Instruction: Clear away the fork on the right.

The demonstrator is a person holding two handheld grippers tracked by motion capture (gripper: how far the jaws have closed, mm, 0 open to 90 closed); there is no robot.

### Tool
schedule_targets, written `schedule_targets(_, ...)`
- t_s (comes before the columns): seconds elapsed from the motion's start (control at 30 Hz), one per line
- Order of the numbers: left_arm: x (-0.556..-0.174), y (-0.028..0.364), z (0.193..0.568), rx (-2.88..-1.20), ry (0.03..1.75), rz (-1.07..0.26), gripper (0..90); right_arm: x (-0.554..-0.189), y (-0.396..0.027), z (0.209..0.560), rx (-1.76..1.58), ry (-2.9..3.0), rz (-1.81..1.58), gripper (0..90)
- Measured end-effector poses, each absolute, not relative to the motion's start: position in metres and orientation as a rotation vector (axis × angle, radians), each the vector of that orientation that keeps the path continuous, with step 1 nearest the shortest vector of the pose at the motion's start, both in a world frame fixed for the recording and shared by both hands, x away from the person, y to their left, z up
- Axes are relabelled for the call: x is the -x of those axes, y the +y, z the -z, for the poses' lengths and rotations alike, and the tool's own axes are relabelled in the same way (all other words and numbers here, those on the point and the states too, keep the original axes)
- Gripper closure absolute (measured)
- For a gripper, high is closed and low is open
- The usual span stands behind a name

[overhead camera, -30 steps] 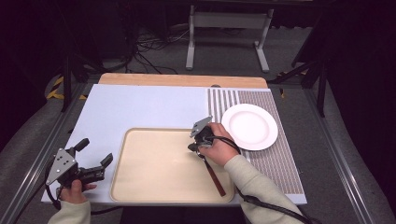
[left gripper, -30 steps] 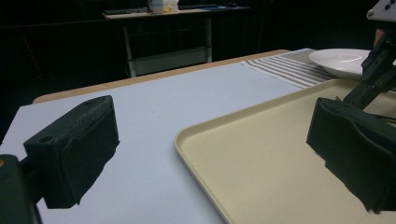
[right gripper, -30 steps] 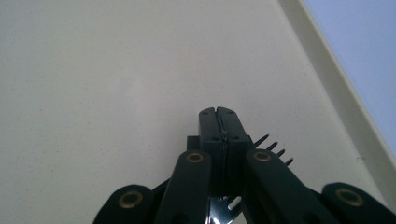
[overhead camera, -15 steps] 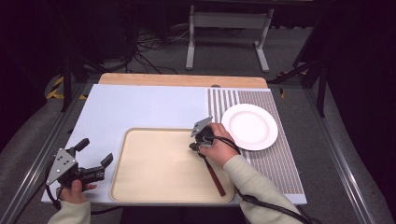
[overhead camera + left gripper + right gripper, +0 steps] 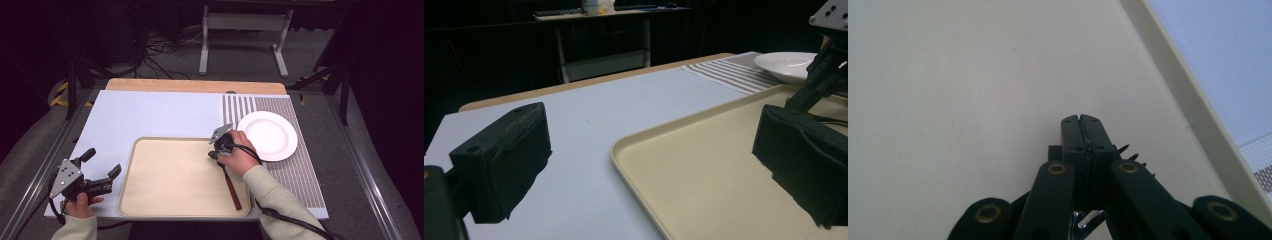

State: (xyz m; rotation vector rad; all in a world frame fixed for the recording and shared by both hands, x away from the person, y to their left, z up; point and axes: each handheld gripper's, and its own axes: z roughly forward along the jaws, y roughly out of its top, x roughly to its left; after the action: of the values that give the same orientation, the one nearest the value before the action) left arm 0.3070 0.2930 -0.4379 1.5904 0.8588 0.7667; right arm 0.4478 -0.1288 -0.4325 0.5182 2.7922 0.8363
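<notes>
Resting at the near left corner, left claw [image 5: 102,162]: spread wide, nothing between the pads, just off the left rim of the tray, pointing right across it.
Fork [image 5: 232,190]: inside the tray, along its right side; brown handle toward the near edge, metal head toward the far side, under the right claw.
Long axis of fork: near to far, leaning slightly left at the head end.
Right claw [image 5: 216,154]: pressed together and pointing down at the tray floor, pinching the fork close to its head; tines showing just past the jaws in the right gripper view, a glint of metal below them.
Lift state: handle seemingly lying along the tray floor; hard to say whether the head end is already raised.
Tray [image 5: 125,185]: beige, shallow, on the near middle of the tabletop [image 5: 150,115]; apart from the fork, bare.
Plate [image 5: 267,135]: white, bare, on the striped mat [image 5: 300,175], right of and slightly farther than the right claw, just beyond the tray's far right corner.
Nearer hand: right one, already on the fork; left claw well apart, across the whole tray.
Relation that counts: plate to the far right of the grip, so likely a lift over the tray's right rim, with the long handle trailing near.
Risk, as a judgement: grip near the head, handle heavy behind, possible swing or droop on lifting.
</notes>
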Motion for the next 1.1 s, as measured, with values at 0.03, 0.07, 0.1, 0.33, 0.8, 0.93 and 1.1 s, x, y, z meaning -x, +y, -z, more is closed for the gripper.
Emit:
schedule_targets(0.03,-0.307,0.293,0.438,-1.59,0.858,-0.766,2.7,-0.448,-0.131,0.432,-0.531,2.789,-0.843,90.0)
schedule_targets(0.07,-0.307,0.293,0.438,-1.591,0.858,-0.766,2.8,-0.448,-0.133,0.432,-0.541,2.788,-0.847,90.0)
schedule_targets(0.1,-0.307,0.293,0.438,-1.591,0.858,-0.766,2.7,-0.448,-0.133,0.432,-0.541,2.788,-0.847,90.0)
schedule_targets(0.33,-0.307,0.292,0.438,-1.591,0.859,-0.768,2.8,-0.451,-0.149,0.43,-0.593,2.763,-0.83,90.0)
schedule_targets(0.8,-0.307,0.291,0.439,-1.588,0.861,-0.764,2.8,-0.452,-0.168,0.43,-0.664,2.746,-0.796,90.0)
schedule_targets(0.93,-0.307,0.291,0.439,-1.587,0.861,-0.764,2.8,-0.452,-0.171,0.43,-0.673,2.742,-0.793,90.0)
schedule_targets(1.1,-0.307,0.291,0.439,-1.589,0.86,-0.763,2.8,-0.452,-0.172,0.431,-0.685,2.742,-0.788,90.0)
